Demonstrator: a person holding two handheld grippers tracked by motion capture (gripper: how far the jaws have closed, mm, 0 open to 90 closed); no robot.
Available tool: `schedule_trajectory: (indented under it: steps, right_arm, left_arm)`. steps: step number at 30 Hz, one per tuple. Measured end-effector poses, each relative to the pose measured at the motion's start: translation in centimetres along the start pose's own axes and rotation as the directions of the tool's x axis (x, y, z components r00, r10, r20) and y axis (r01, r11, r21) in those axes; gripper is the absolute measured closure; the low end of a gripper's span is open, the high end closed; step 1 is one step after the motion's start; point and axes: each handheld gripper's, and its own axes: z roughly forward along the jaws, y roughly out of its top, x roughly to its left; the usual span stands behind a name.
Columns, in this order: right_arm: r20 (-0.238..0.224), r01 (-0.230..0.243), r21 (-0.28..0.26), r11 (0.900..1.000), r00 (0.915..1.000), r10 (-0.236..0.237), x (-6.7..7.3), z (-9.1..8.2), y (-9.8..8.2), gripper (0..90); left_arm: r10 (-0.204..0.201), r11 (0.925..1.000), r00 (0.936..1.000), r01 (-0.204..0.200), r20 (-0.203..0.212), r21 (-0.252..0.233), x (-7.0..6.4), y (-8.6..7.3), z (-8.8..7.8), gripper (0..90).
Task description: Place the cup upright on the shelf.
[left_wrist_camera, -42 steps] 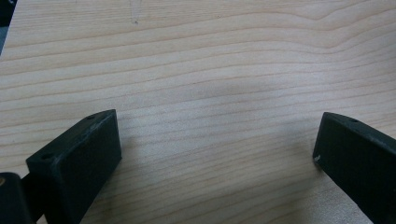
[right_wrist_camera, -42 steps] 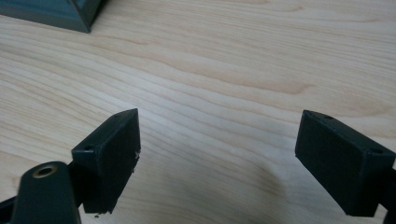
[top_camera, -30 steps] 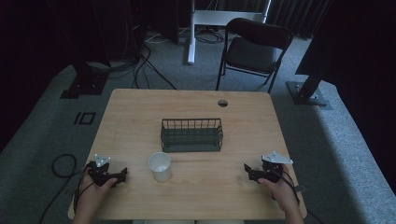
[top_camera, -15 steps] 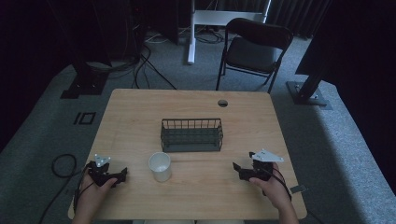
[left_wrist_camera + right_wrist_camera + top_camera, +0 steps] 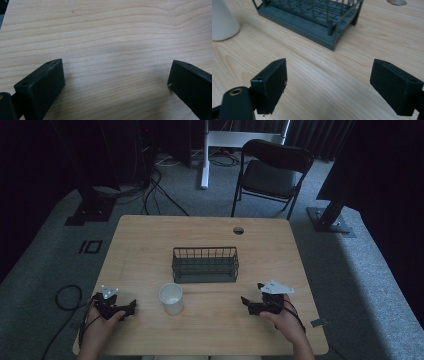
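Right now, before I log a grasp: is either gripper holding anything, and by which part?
Nothing is held. The left gripper and the right gripper are both open over bare table, apart from the white cup and wire basket.

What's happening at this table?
A person sits at a wooden table with a two-jaw gripper in each hand. Both the left gripper and the right gripper are open and hold nothing. A white cup stands between them, and a dark wire basket sits just beyond it, near the middle. The right gripper points toward the cup and the basket, so it may be about to reach for the cup; nothing has been picked up yet.
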Motion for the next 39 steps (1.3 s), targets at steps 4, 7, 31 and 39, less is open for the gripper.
schedule_trajectory:
  steps: [4,7,31,39]
  right_arm:
    - [-0.021,0.012,-0.002,1.0,0.9997,-0.012,0.5,0.3,0.2,14.0]
    - [-0.04,0.022,-0.004,1.0,0.999,-0.022,0.8,0.6,0.2,14.0]
    - [-0.177,0.117,-0.012,0.993,0.9771,-0.117,4.5,3.2,1.6,14.0]
    - [-0.238,0.151,-0.02,0.988,0.9595,-0.151,6.6,4.6,2.3,14.0]
  left_arm:
    - [0.002,1.0,1.0,-0.002,0.001,0.0,0.0,0.0,0.0,1.3]
    - [0.002,1.0,1.0,-0.002,0.001,0.001,0.0,0.0,0.0,1.3]
    - [0.003,1.0,1.0,-0.003,0.001,0.001,0.0,0.0,0.0,1.3]
    - [0.002,1.0,1.0,-0.002,0.001,0.001,0.0,0.0,0.0,1.3]
